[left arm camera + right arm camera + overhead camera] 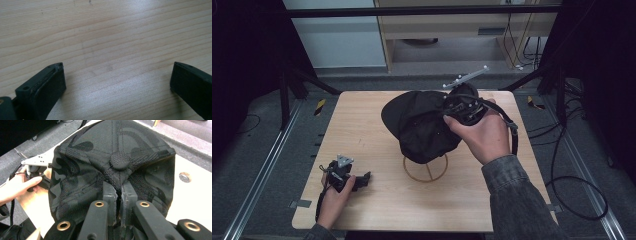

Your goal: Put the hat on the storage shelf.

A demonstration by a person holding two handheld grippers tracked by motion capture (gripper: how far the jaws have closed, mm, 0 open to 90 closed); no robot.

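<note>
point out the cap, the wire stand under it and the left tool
black cap (117, 160), right gripper view, on the top button of its crown
wire stand (426, 169), high view, on its round base ring on the table
left tool (362, 180), high view, between its jaw tips

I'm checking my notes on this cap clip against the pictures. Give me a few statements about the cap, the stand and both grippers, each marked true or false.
1. The right gripper is shut on the black cap. True.
2. The left gripper pinches the cap's brim. False: its jaws stand open over the bare wooden table, holding nothing.
3. The cap sits above a wooden ring stand. True.
4. The left gripper is at the table's far right corner. False: it rests near the front left.
</note>
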